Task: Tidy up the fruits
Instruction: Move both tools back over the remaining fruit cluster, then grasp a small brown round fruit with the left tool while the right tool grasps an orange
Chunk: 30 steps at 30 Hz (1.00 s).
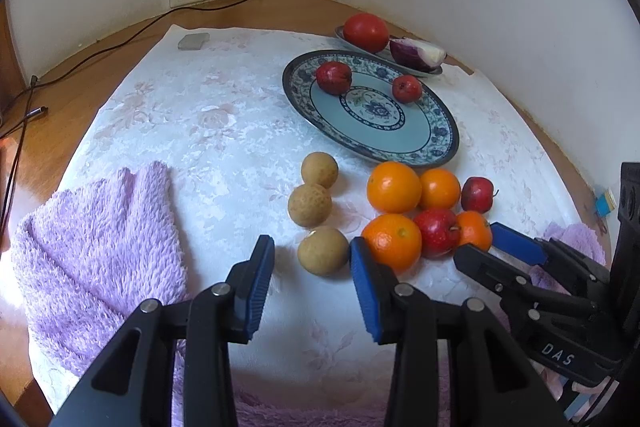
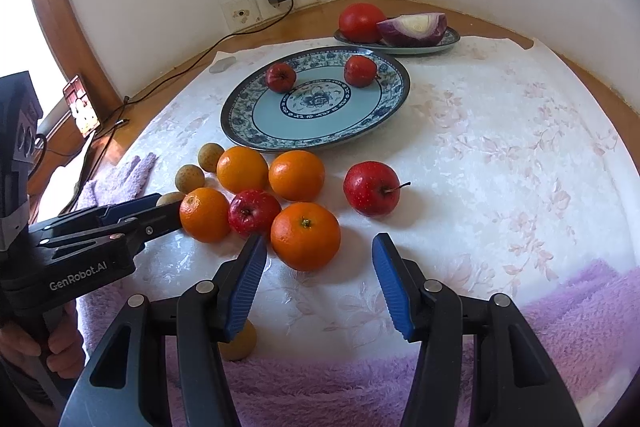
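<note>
A blue patterned plate (image 1: 424,135) (image 2: 272,123) holds two small red fruits (image 1: 334,78) (image 2: 360,71). In front of it lie several oranges (image 1: 394,187) (image 2: 306,235), two red apples (image 1: 437,233) (image 2: 372,189) and three brown longans (image 1: 323,250) (image 2: 190,178). My left gripper (image 1: 312,263) is open, its fingers either side of the nearest longan. My right gripper (image 2: 319,259) is open just in front of the nearest orange, empty. It also shows in the left wrist view (image 1: 486,241).
A small dish (image 2: 448,41) with a tomato (image 2: 362,23) and a cut red onion (image 2: 414,29) stands behind the plate. Purple towels (image 1: 100,247) (image 2: 560,339) lie at the cloth's near edges. Another longan (image 2: 240,343) sits under my right gripper. A charger cable (image 1: 120,39) runs along the wooden table.
</note>
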Each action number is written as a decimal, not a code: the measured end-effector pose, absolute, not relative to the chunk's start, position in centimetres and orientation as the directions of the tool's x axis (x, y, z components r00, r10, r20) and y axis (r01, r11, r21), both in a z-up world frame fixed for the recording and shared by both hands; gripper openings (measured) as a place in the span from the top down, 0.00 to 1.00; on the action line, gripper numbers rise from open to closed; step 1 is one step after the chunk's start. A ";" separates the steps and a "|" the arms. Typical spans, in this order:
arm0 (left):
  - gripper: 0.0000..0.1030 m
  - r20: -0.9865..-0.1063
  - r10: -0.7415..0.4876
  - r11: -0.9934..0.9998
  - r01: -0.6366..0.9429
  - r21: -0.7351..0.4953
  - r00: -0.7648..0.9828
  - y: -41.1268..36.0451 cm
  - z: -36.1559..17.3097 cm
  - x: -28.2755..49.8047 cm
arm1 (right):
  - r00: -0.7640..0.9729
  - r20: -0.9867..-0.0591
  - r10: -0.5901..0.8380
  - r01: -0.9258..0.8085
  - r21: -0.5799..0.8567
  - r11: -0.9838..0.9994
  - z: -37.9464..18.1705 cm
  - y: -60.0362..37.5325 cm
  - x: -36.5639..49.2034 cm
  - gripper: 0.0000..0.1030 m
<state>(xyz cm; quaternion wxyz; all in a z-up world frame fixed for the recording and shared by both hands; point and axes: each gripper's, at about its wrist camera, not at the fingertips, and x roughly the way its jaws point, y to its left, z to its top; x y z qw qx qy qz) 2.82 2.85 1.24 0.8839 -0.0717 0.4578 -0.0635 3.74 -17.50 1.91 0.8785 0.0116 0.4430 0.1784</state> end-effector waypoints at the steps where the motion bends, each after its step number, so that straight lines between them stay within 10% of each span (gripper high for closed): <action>1: 0.60 -0.800 -0.177 0.982 0.048 -0.183 0.573 2.8 1.2 2.8 | 0.546 -0.774 0.321 -0.304 0.174 0.937 1.9 -17.4 3.7 0.45; 30: 0.73 -0.792 -0.214 0.974 0.064 -0.217 0.571 2.7 1.3 2.6 | 0.559 -0.762 0.326 -0.335 0.152 0.930 1.7 -16.6 3.3 0.65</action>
